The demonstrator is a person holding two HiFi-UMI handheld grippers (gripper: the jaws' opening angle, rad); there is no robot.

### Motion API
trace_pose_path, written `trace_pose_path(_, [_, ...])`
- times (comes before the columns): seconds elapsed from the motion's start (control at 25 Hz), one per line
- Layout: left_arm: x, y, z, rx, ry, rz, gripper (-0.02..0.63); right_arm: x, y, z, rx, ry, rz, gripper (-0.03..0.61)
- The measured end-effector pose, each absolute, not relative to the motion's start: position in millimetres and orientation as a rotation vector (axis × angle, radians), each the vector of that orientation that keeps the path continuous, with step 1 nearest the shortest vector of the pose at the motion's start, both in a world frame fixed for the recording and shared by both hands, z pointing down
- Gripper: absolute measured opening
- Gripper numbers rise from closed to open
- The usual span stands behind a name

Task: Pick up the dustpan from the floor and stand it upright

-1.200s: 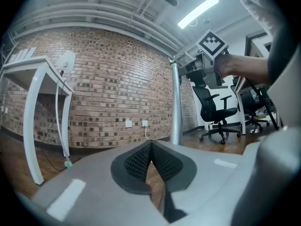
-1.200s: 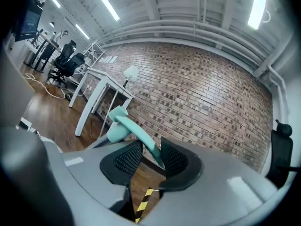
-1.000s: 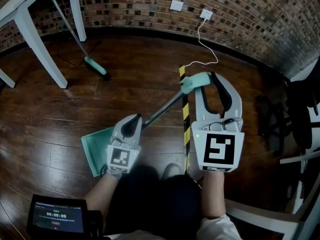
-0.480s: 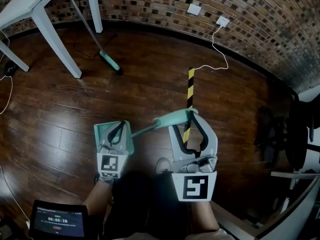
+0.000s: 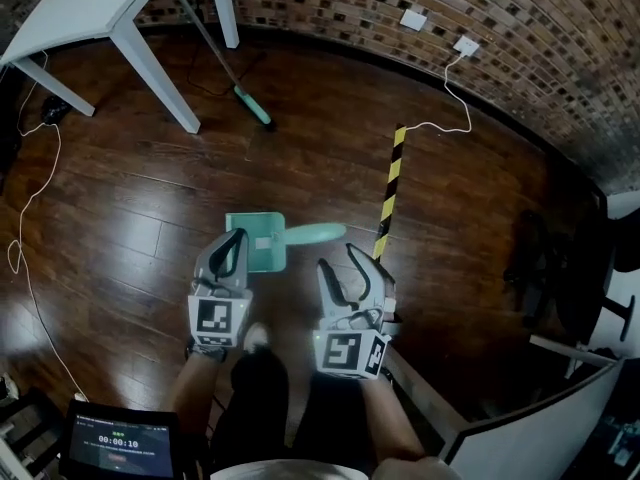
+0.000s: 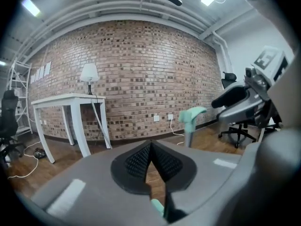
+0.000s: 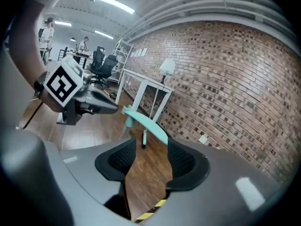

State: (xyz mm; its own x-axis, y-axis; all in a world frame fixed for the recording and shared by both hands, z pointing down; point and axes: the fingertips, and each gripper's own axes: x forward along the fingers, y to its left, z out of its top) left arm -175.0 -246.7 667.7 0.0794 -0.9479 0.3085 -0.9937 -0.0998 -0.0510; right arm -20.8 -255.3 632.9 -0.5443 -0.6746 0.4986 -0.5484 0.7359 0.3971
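On the head view alone, a timer (image 5: 113,444) reads 00:00:10. Its left gripper (image 5: 238,240) clamps the dustpan (image 5: 264,240); the right gripper (image 5: 337,258) has jaws just opening, with nothing between them.

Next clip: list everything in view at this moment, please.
dustpan: one, teal, centre, gripped at its pan
table: one, white, top left
broom: one, teal head, leaning at the table
tape strip: one, yellow-black, on the floor
wall sockets: two, white, brick wall
office chair: one, black, right
timer screen: one, black, bottom left
left gripper: one, grey, shut on the dustpan
right gripper: one, grey, jaws just been opening, nothing between them
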Motion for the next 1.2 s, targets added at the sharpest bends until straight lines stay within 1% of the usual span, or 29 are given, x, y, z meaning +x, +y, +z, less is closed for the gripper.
trace_pose_path(0.28, [-183,-220,586,2.221,-1.923,0.409,0.002,-32,-235,575,0.99,-2.292,-0.125,0.213])
trace_pose_path(0.4, [-191,-213,557,2.248,-1.916,0.39,0.002,-37,-228,548,1.034,-2.296,-0.102,0.158])
trace_pose_path(0.56, [-200,-207,513,2.277,-1.921,0.344,0.002,-40,-216,520,1.087,-2.302,-0.069,0.047])
trace_pose_path(0.64, [-200,-202,489,2.296,-1.91,0.322,0.002,-39,-208,499,1.108,-2.302,-0.048,0.017])
trace_pose_path(0.88, [-186,-177,423,2.379,-1.84,0.31,0.002,-14,-177,433,1.205,-2.285,0.129,0.014])
trace_pose_path(1.2, [-169,-161,330,2.45,-1.864,0.193,0.002,37,-147,350,1.314,-2.296,0.205,0.014])
